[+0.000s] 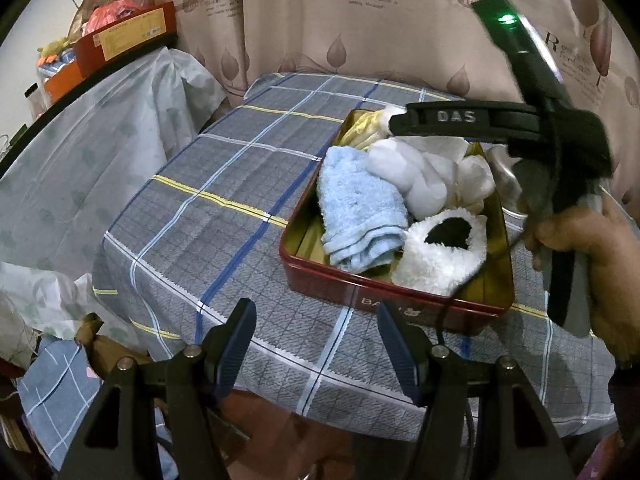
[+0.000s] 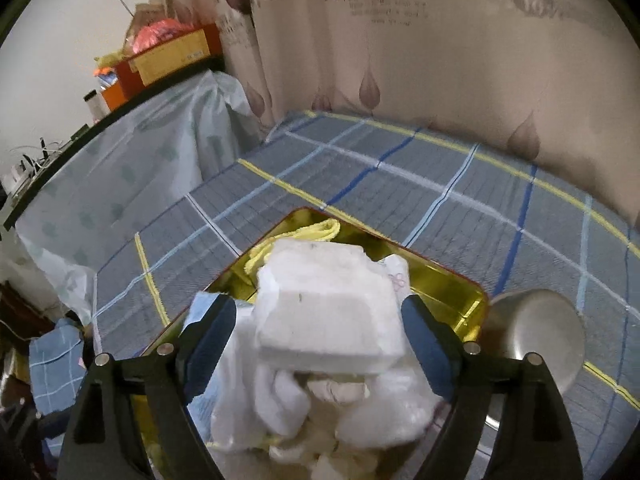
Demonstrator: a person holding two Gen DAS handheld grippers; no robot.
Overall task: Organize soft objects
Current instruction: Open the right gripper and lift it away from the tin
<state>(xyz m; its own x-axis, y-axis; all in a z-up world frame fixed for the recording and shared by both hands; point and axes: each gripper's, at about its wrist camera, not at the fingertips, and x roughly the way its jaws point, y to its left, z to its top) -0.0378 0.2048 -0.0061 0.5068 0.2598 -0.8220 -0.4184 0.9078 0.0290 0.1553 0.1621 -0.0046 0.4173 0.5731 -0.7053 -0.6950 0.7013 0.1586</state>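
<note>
A table covered in a grey plaid cloth [image 1: 224, 184] fills both wrist views. At the far left, the left gripper [image 1: 316, 344] hangs over bare cloth near the table's front edge, its jaws wide apart with nothing between them. To its right, and a little farther back, sits a red tin [image 1: 384, 292] with a gold inside. In the tin, going left to right, lie a folded blue towel [image 1: 356, 212], bunched white cloths [image 1: 416, 176], and a fluffy white slipper [image 1: 436, 256] at the front. A yellow cloth [image 2: 316, 230] shows at the tin's far corner.

The right gripper [image 2: 316, 336] is directly above the tin, pointing down into it, held by a hand [image 1: 588, 256] at the right edge. Between its blue pads [image 2: 424, 344] lies a white sponge block [image 2: 328, 312], its long axis running across the jaws. The jaws are wide; the left pad stands clear of the block, and the right pad is just beside it, contact uncertain. The block seems to rest on the white cloths beneath, so it is probably released, not gripped. A steel bowl [image 2: 536, 332] sits just right of the tin.

The right gripper is the nearer one to the tin's contents.
</note>
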